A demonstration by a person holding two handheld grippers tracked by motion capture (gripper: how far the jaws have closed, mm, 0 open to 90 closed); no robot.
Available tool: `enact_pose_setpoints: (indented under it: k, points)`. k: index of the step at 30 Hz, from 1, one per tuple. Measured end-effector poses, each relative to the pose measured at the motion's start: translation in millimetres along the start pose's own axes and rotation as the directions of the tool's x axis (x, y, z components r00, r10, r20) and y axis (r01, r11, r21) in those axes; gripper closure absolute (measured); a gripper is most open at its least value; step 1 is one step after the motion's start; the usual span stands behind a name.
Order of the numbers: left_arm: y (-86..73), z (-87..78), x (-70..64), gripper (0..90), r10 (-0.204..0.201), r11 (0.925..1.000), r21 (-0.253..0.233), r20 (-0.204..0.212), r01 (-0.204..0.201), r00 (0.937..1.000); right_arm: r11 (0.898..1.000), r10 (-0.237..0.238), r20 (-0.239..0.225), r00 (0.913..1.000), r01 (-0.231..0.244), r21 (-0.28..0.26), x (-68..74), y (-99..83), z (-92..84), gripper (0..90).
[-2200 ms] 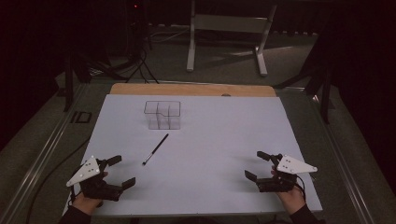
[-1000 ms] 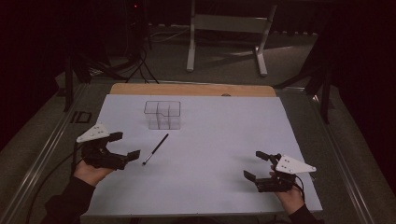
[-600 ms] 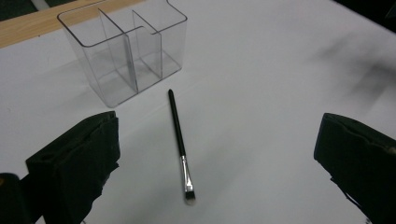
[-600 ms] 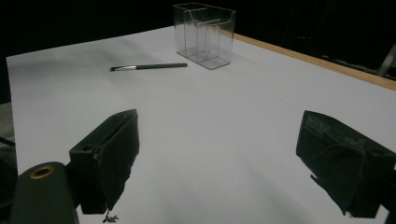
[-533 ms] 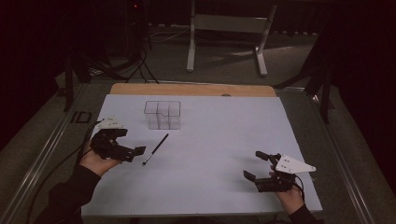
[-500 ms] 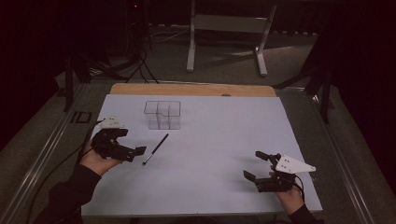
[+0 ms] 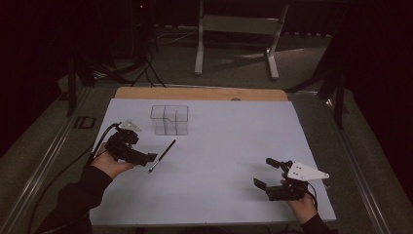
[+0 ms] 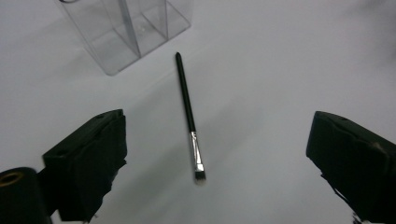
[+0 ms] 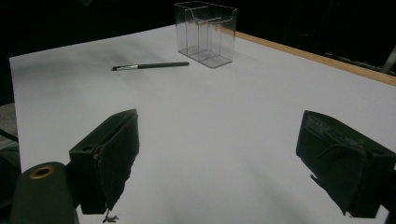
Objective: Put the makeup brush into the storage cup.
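Left gripper (image 7: 148, 157) is hovering wide, jaws just closing slightly, brush (image 8: 189, 114) lying at twelve o'clock; right gripper (image 7: 267, 171) is resting wide.

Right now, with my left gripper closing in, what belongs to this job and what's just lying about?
In the job:
- left gripper, open, closing
- makeup brush
- clear divided organizer, probably the brush's destination

Lying about:
- right gripper, open, idle
- metal stand beyond the table
- floor cables
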State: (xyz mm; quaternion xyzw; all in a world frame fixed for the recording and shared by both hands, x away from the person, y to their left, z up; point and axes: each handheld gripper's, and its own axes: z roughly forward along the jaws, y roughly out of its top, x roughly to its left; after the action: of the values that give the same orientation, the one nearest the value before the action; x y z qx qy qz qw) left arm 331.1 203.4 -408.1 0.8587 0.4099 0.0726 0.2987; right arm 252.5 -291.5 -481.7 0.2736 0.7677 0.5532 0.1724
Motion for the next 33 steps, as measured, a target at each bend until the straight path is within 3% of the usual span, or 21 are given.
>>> enact_pose_setpoints:
  k: [7,10,14,19,23,33]
  points:
    - [5.4,10.2,5.3,15.5,-0.042,0.9972,0.063,0.017,0.040,0.9990,1.000,0.001,0.001,1.0000,-0.001,0.000,-0.1,0.0,0.0,13.3]
    - [7.7,15.7,4.3,17.5,-0.029,0.9932,0.113,-0.007,0.029,0.9996,1.000,0.000,0.002,1.0000,0.000,0.001,-0.1,0.0,0.1,13.3]
    - [10.2,22.1,3.2,24.6,-0.038,0.9887,0.145,-0.009,0.039,0.9992,1.000,0.008,0.002,1.0000,-0.008,0.000,-0.7,-0.3,-0.2,13.3]
    - [13.2,29.1,3.7,29.3,-0.054,0.9835,0.171,-0.038,0.059,0.9978,1.000,0.006,0.002,1.0000,-0.006,0.000,-0.4,0.0,-0.1,13.2]
    - [14.7,33.4,3.4,36.5,-0.069,0.9795,0.187,-0.036,0.075,0.9969,1.000,0.008,-0.001,1.0000,-0.008,0.001,-0.5,-0.3,0.0,13.3]
    - [16.7,44.3,4.6,44.4,-0.079,0.9703,0.226,-0.038,0.086,0.9961,1.000,0.005,-0.003,1.0000,-0.005,0.002,-0.2,0.0,0.2,13.3]
